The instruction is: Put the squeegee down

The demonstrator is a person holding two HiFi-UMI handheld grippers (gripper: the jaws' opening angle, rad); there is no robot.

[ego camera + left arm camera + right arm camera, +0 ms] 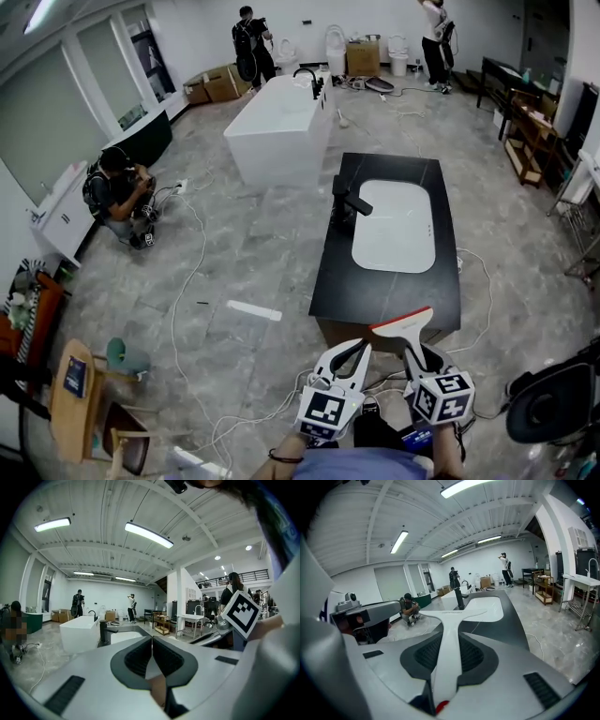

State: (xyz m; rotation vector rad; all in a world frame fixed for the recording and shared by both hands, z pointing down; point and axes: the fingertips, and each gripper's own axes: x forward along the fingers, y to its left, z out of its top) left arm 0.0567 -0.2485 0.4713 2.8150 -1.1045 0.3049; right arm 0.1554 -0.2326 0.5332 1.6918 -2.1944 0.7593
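Handle of white squeegee (446, 639) clamped in right hand-held gripper (444, 651), its red-edged blade in the air by near edge of black worktop (337, 281); left hand-held gripper (152, 648) jaws together, empty; faint print on blade head unreadable.

The squeegee (405, 328) sits between the right gripper's (412, 354) jaws, above the near edge of the counter (384, 295). The left gripper (358, 351) is just beside it on the left. A basin (394, 225) lies in the counter, with the faucet (345, 202) at its left. The bathtub (279, 127) stands behind.
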